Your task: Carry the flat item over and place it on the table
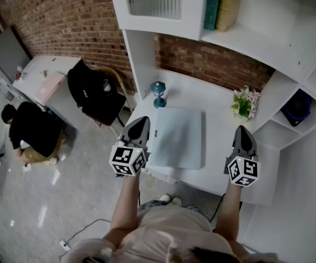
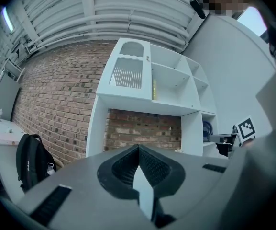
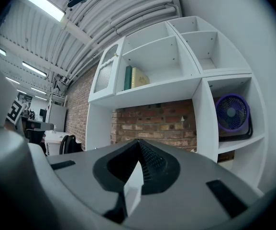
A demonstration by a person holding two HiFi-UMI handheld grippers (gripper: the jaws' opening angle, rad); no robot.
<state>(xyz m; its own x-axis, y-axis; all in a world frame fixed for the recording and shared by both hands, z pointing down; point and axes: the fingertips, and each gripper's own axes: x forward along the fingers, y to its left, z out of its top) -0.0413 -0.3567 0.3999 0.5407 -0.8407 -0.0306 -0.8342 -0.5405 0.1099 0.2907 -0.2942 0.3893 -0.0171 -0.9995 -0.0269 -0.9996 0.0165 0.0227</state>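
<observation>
White counter (image 1: pixel 218 152); pale grey flat rectangular panel (image 1: pixel 177 138) between empty clenched left tongs (image 1: pixel 139 126) and right tongs (image 1: pixel 242 133), nearer left.

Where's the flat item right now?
Head view: the flat item lies on the white desk, just in front of the blue lantern, left of the flowers.

Bright strip lights (image 3: pixel 43 5) overhead, fisheye bending, dark vignetted corners
</observation>
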